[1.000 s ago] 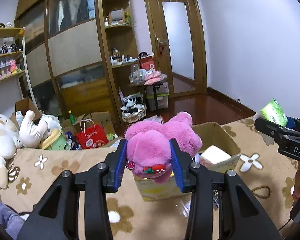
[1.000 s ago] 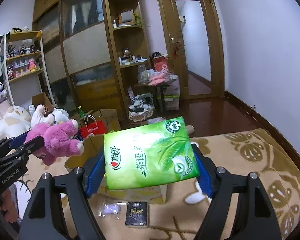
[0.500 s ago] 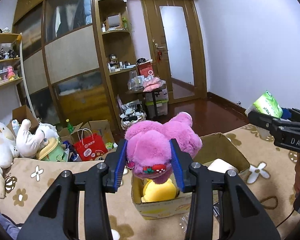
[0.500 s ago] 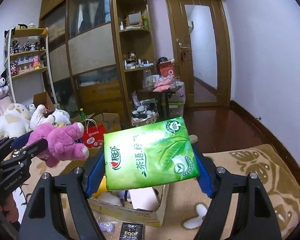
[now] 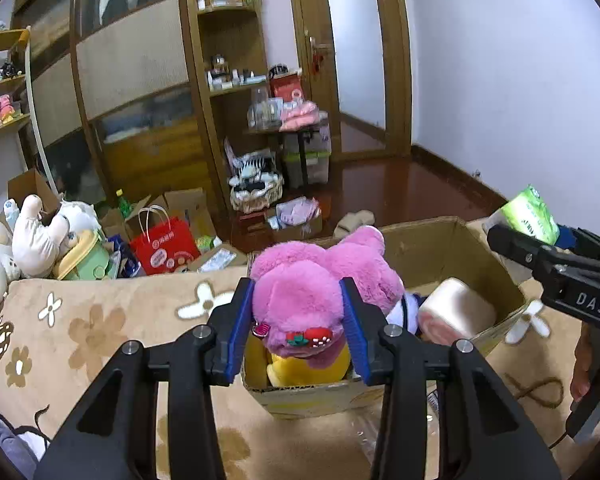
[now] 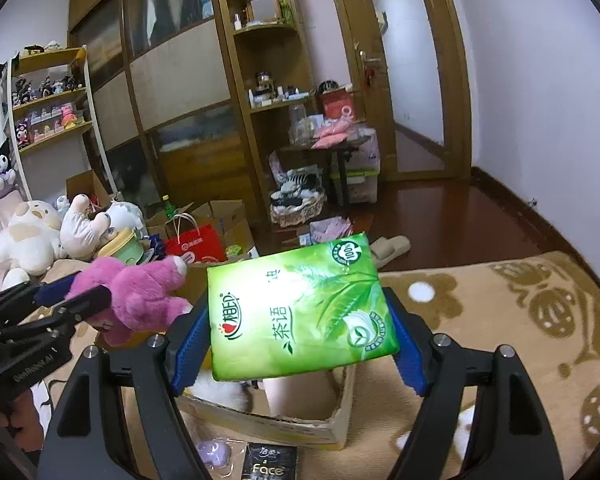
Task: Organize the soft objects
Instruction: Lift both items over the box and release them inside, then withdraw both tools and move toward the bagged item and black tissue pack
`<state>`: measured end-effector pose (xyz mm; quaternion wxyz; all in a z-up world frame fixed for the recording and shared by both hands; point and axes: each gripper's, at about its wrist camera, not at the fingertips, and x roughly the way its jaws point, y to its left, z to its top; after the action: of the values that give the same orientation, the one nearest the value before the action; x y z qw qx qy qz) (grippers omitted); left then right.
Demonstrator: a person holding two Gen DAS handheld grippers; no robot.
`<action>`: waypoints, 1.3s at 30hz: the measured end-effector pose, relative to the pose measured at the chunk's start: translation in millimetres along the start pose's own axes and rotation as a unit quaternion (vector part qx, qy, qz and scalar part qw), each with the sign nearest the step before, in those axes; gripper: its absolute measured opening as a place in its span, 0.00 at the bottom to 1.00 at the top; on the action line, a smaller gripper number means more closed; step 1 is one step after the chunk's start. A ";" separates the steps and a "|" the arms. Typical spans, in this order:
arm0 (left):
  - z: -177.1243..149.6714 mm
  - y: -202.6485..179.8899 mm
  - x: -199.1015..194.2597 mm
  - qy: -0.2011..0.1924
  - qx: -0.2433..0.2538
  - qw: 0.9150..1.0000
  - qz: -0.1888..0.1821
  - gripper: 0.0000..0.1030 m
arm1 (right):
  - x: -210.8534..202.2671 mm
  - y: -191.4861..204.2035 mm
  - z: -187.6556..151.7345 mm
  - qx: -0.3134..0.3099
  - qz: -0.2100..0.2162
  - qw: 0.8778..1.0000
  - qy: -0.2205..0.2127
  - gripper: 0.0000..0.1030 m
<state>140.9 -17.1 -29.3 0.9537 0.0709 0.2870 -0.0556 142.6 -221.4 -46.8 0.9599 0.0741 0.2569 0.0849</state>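
My left gripper (image 5: pixel 298 320) is shut on a pink plush bear (image 5: pixel 316 284) and holds it over the near left part of an open cardboard box (image 5: pixel 440 248). The bear also shows in the right wrist view (image 6: pixel 140 296). Inside the box lie a yellow plush (image 5: pixel 308 368) and a pale pink roll (image 5: pixel 458 312). My right gripper (image 6: pixel 296 332) is shut on a green tissue pack (image 6: pixel 300 312) and holds it above the box (image 6: pixel 268 420). The pack also shows at the right of the left wrist view (image 5: pixel 530 216).
The box sits on a beige flowered blanket (image 5: pixel 100 328). A black "Face" packet (image 6: pixel 270 464) and a small purple item in clear wrap (image 6: pixel 214 450) lie in front of the box. White plush toys (image 6: pixel 32 236), a red bag (image 5: pixel 164 246) and cartons stand beyond the blanket's left edge.
Both grippers rose and tilted forward, so the box's inside with the yellow plush and pink roll came into view. The bear and the tissue pack stay gripped.
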 end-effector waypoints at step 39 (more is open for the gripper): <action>-13.1 14.8 -1.1 0.062 -0.006 0.998 0.032 0.86 | -12.5 3.2 -18.3 0.001 -0.006 1.000 0.022 0.98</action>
<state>135.1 -0.3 -38.0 0.9358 0.0774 0.3434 -0.0189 122.3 -219.0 -55.9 0.9544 0.0715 0.2783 0.0806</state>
